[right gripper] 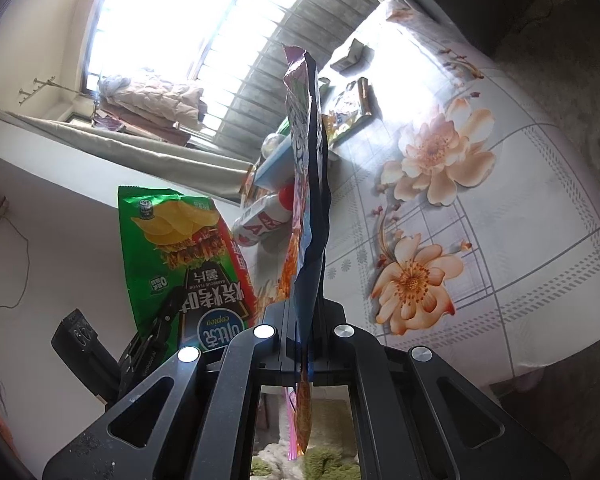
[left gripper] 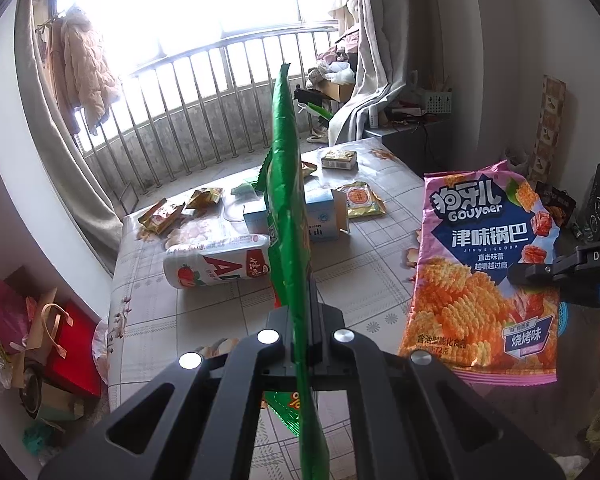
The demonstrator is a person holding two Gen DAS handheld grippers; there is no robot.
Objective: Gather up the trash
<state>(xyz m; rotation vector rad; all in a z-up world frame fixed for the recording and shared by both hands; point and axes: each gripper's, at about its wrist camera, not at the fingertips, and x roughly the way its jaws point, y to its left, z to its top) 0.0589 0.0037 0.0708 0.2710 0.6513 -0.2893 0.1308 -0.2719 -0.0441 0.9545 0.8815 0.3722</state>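
Clamped edge-on in my left tongs [left gripper: 300, 316] is the green chip bag [left gripper: 286, 216], lifted off the table [left gripper: 364, 264]. To its right, my right tongs [left gripper: 534, 274] pinch the pink snack bag [left gripper: 480, 280], also held up. Two pieces collected, I'd judge; a bottle [left gripper: 216, 264], a blue carton [left gripper: 320, 220] and several wrappers [left gripper: 204, 198] remain. Only the right wrist view shows the green bag's printed face [right gripper: 188, 256]; only the left shows the floor clutter [left gripper: 40, 344].
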